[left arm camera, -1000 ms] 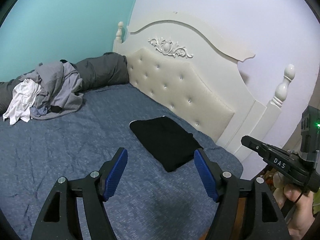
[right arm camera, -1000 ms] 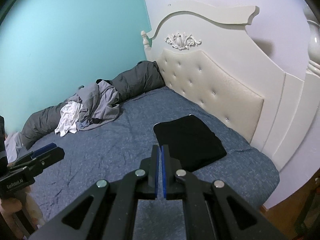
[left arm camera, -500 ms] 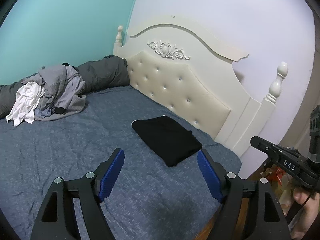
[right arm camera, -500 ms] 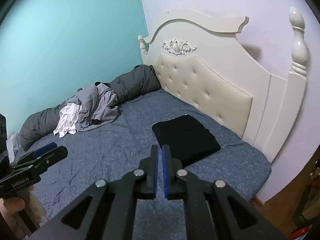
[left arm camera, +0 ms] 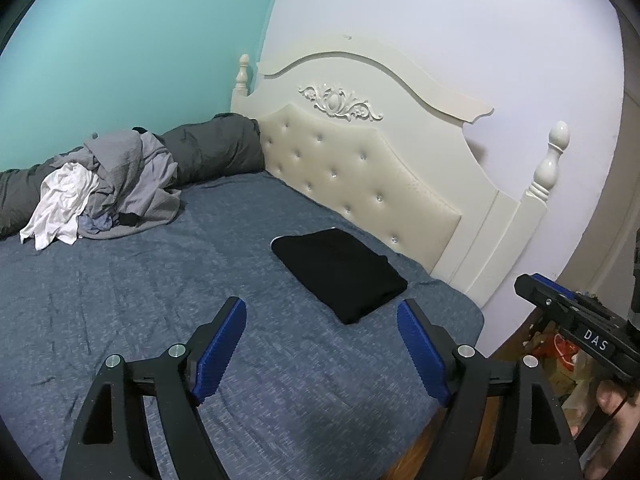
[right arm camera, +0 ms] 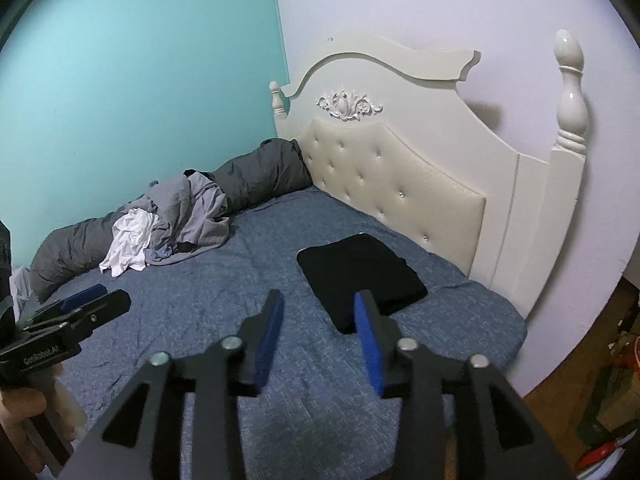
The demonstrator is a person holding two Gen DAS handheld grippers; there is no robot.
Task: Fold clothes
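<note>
folded black garment (left arm camera: 340, 274) on bed (left arm camera: 120, 300)

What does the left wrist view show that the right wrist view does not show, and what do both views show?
Only the left wrist view shows the left gripper from behind, open and empty, and the right gripper from the side. Only the right wrist view shows the right gripper from behind, its jaws just opened with nothing between them. Both show the folded black garment near the headboard, the unfolded clothes pile by the teal wall, and the blue bed sheet.
</note>
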